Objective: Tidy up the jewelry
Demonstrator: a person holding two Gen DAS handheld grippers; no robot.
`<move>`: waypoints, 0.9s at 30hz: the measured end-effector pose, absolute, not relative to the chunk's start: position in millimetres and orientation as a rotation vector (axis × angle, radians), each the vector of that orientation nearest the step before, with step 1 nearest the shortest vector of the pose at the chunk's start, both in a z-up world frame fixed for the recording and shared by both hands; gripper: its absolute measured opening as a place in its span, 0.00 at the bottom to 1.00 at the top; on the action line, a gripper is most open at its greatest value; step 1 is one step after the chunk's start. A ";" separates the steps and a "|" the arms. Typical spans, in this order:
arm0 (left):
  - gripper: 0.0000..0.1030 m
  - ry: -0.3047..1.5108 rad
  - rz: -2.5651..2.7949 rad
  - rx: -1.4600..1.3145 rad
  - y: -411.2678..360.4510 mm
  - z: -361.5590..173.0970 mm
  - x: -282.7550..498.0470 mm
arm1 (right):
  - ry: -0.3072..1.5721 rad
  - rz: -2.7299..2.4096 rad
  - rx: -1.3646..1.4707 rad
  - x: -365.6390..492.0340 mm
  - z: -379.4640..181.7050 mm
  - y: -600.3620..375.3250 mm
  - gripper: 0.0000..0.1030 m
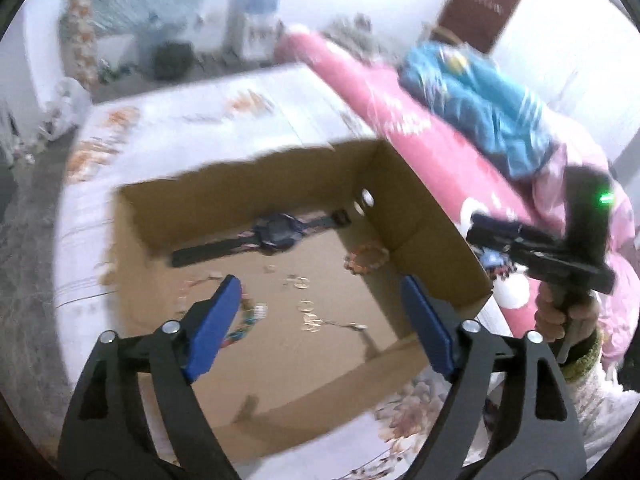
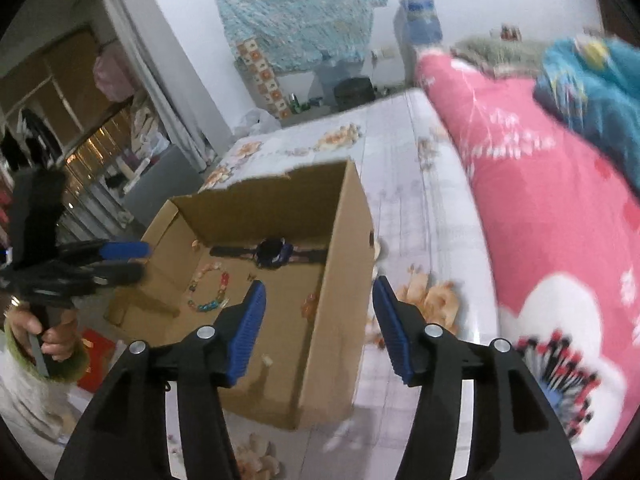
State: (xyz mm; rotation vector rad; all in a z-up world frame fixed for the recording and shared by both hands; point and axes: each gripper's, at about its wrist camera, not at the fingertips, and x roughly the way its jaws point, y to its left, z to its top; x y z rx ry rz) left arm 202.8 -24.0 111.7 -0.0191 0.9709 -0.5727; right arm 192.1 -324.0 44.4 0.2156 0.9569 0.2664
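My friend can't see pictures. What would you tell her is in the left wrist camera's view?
An open cardboard box sits on a flowered sheet, holding a dark watch, a beaded bracelet and smaller bits of jewelry. The left claw hangs open and empty above it. At right, a hand holds the other claw beside a pink quilt.

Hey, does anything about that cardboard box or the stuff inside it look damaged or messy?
Yes. The box's far rim is ragged, as if torn. Inside, the watch and bead bracelets lie loose on the bottom, unsorted.
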 end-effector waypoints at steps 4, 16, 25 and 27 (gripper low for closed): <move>0.83 0.876 -0.450 -0.090 32.3 114.8 178.7 | 1.024 0.282 0.307 189.0 26.2 -329.1 0.53; 0.84 1.060 -0.392 -0.290 49.4 33.5 177.1 | 1.076 0.279 0.376 177.6 1.0 -311.6 0.58; 0.84 1.058 -0.375 -0.345 60.1 31.7 141.0 | 1.122 0.232 0.359 148.8 5.9 -300.3 0.58; 0.84 1.059 -0.375 -0.358 63.6 31.5 127.0 | 1.129 0.223 0.339 134.8 7.2 -295.5 0.58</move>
